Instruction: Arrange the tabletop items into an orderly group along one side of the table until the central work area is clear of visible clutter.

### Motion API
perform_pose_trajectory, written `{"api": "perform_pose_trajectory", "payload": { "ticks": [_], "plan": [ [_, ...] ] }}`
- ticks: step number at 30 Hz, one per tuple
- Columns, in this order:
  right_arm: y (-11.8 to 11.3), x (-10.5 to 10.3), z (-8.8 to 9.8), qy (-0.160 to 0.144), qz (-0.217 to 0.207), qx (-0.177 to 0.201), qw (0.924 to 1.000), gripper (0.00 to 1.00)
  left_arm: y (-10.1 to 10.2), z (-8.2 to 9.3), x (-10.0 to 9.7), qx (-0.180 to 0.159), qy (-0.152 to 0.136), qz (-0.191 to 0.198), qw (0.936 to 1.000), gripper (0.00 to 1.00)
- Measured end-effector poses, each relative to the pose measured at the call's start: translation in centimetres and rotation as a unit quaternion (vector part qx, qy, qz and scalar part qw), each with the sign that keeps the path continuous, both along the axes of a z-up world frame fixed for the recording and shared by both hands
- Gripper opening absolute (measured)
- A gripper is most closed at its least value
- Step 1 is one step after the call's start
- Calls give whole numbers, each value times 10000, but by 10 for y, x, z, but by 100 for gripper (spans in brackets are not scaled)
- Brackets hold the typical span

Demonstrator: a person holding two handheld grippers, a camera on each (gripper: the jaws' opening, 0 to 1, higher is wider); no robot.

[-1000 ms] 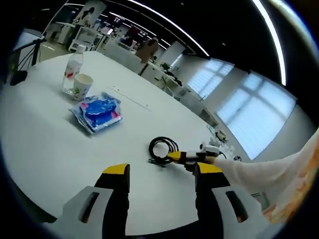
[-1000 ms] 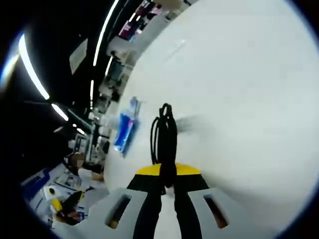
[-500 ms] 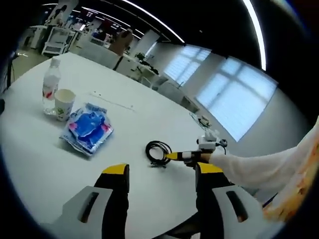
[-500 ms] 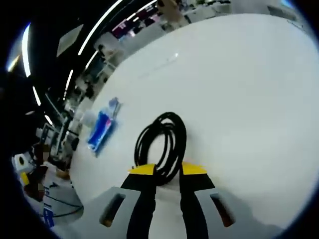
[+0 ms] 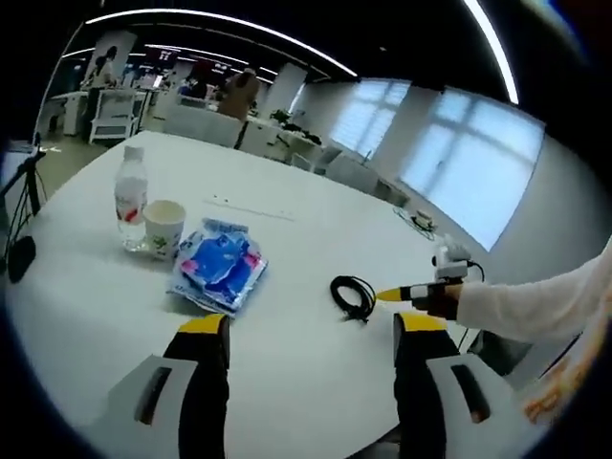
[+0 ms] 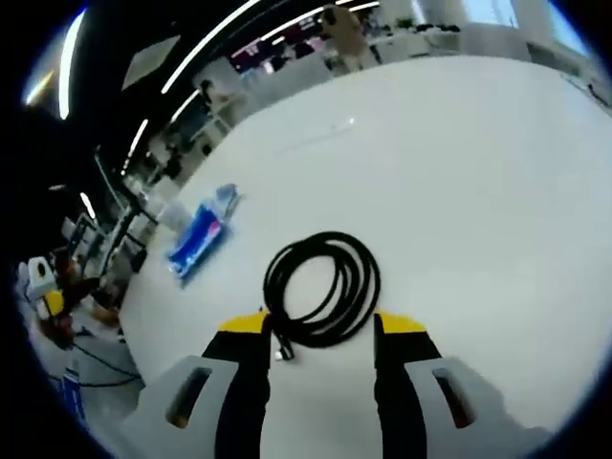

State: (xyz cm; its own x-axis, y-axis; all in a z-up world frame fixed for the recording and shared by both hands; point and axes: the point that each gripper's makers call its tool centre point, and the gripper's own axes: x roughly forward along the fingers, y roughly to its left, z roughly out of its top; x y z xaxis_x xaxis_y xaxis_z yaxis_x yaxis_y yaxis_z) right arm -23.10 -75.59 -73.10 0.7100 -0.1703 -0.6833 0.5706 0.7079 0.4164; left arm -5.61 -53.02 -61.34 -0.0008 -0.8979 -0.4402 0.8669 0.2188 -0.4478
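Right gripper [image 5: 387,295] mostly behind left view's right jaw; bottle [image 6: 177,216] beyond the jaws too small to make out.

I see a smooth, matt white tabletop [image 5: 287,344]. The cable [image 6: 323,287] looks like black rubbery plastic with a slight sheen. The pouch [image 5: 221,268] is glossy, crinkled plastic film, the bottle [image 5: 130,198] clear plastic, the cup [image 5: 163,228] matt paper. My tool's [image 6: 322,335] tips look like matt yellow plastic.

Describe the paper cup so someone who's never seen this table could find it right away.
On the big white table, look toward the far left cluster. The paper cup stands upright between a clear water bottle and a flat blue packet. It is the short, open-topped, cream one with a small print.
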Motion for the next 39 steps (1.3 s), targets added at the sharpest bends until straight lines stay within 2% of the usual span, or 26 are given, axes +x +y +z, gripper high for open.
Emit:
{"api": "perform_pose_trajectory", "payload": {
  "ticks": [2, 5, 8, 14, 22, 27, 31, 34, 39],
  "plan": [
    [-3, -4, 3, -24, -109, -106, 9999, 50, 0, -6, 1, 112, 3, 8, 9999, 81],
    [0, -5, 9, -147, -97, -94, 9998, 57, 2, -13, 9, 233, -164, 152, 9995, 89],
    [4, -9, 14, -216, 35, -105, 9997, 58, 4, -16, 14, 284, -172, 241, 9992, 91],
    [10, -21, 25, -258, 258, -195, 9991, 57, 2, -25, 21, 445, -65, 218, 9988, 79],
    [14, -24, 40, -471, 238, -278, 9982, 56, -22, -42, 42, 661, -45, 249, 9975, 74],
    [15, -25, 47, -673, 54, -189, 9975, 56, -38, -58, 53, 837, 224, 450, 9952, 68],
    [23, -29, 58, -924, -131, -154, 9955, 55, -48, -68, 62, 893, 278, 608, 9938, 65],
    [31, -38, 60, -1035, -220, -218, 9941, 51, -56, -77, 70, 986, 239, 682, 9925, 60],
    [48, -63, 56, -1074, -597, -166, 9923, 53, -65, -93, 82, 1141, 482, 977, 9875, 59]
  ]
}}
